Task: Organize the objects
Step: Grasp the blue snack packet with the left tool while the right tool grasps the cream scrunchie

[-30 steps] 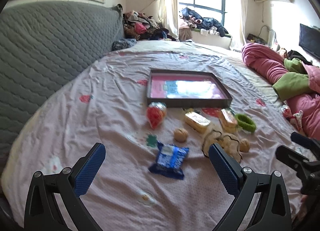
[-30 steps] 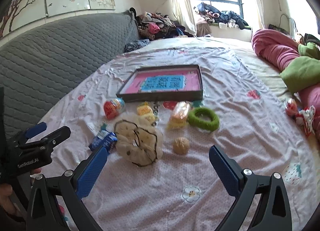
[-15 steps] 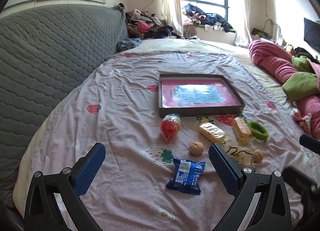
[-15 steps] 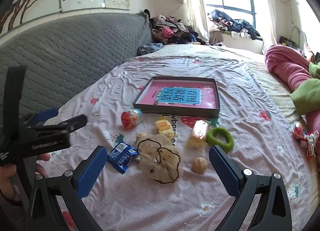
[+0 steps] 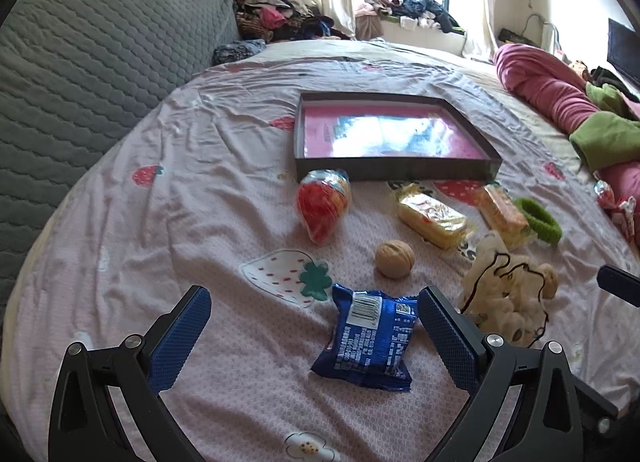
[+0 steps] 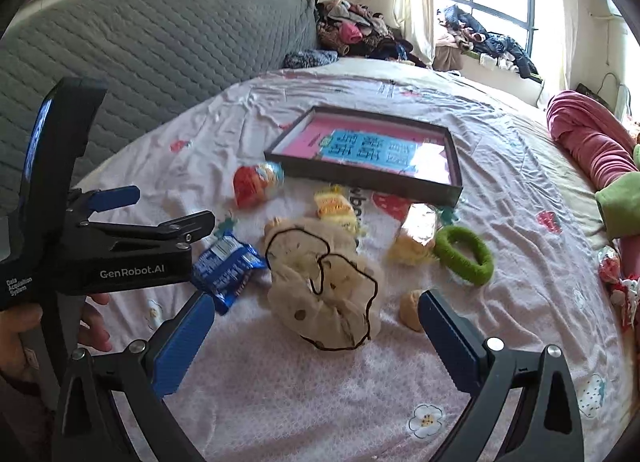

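A cream scrunchie [image 6: 324, 286] half hides one walnut [image 6: 410, 308].

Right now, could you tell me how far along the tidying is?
Nothing looks done: the dark shallow tray with the pink base holds no items. Both grippers, left gripper and right gripper, are open and empty. The blue foil snack packet, round walnut and green fuzzy ring lie on the bedsheet.

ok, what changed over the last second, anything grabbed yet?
Nothing grabbed. The left gripper came down toward the blue packet, now between its open fingers. The right gripper closed in on the cream scrunchie, also open. The snacks, green ring and tray have not moved.
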A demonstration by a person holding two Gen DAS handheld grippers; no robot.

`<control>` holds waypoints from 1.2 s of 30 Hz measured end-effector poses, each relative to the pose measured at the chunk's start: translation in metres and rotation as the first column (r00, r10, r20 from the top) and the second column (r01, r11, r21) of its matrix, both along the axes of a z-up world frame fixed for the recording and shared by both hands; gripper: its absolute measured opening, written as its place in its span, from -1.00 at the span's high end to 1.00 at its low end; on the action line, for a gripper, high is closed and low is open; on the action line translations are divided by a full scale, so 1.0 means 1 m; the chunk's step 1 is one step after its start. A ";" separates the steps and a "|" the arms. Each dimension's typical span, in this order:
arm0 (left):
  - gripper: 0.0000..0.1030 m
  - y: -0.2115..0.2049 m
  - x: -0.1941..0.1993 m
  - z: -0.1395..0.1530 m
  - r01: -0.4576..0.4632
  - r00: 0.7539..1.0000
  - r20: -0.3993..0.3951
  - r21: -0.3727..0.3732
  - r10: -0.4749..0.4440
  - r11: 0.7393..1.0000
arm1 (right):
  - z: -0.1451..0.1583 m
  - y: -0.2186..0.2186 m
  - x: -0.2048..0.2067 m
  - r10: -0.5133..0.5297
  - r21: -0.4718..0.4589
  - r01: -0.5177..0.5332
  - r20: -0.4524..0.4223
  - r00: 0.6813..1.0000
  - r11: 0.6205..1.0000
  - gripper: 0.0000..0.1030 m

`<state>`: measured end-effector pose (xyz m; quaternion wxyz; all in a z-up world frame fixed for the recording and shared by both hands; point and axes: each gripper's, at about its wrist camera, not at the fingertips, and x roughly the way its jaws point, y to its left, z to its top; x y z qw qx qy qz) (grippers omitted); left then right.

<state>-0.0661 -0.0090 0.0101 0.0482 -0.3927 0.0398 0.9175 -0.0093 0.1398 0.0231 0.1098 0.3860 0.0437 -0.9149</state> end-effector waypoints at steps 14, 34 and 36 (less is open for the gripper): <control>-1.00 0.018 -0.018 -0.040 0.069 0.993 0.094 -0.022 -0.067 0.997 | -0.043 -0.006 -0.024 -0.009 0.062 0.004 0.083 0.996 0.998 -0.93; -0.05 0.025 -0.018 -0.058 0.129 0.978 0.165 -0.005 -0.126 0.992 | -0.052 -0.002 -0.027 0.035 0.035 -0.039 0.109 0.993 0.999 0.51; -0.05 0.022 -0.016 -0.056 0.123 0.979 0.159 0.025 -0.125 0.992 | -0.051 0.000 -0.026 0.039 0.006 -0.040 0.112 0.993 0.999 0.59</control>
